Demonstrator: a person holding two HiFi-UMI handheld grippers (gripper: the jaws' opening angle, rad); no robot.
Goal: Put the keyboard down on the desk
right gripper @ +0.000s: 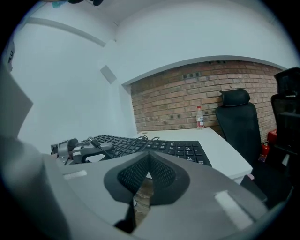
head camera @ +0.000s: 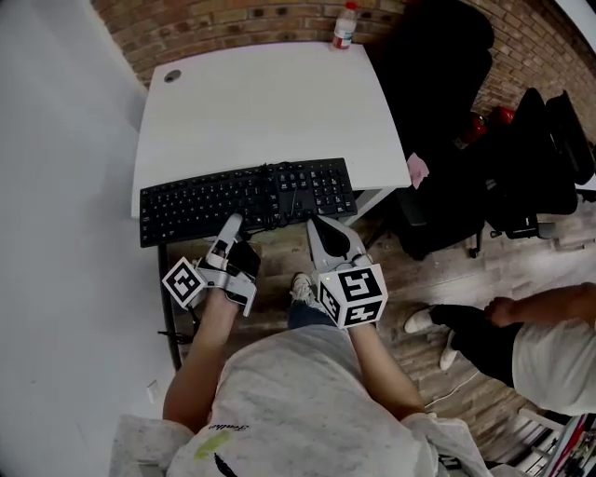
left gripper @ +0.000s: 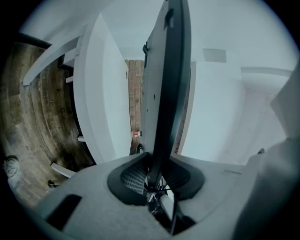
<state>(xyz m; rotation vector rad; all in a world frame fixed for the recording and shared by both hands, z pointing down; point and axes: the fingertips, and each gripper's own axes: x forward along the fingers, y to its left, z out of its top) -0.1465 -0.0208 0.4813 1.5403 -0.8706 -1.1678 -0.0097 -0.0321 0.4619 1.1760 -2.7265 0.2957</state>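
Observation:
The black keyboard [head camera: 247, 200] hangs level over the front edge of the white desk [head camera: 261, 112], its cable looped on top. My left gripper [head camera: 230, 224] is shut on its near edge. In the left gripper view the keyboard [left gripper: 164, 93] runs edge-on out of the left gripper [left gripper: 152, 180], with a gap between it and the desk [left gripper: 101, 93]. My right gripper [head camera: 321, 228] is just in front of the keyboard's right part, shut and empty. In the right gripper view the right gripper [right gripper: 149, 164] has its pads together, short of the keyboard [right gripper: 154, 145].
A plastic bottle [head camera: 345, 26] stands at the desk's far edge by the brick wall. A black office chair [head camera: 438, 84] is at the desk's right side. Another person [head camera: 521, 335] sits on the floor to the right. A round cable hole [head camera: 172, 75] marks the far left corner.

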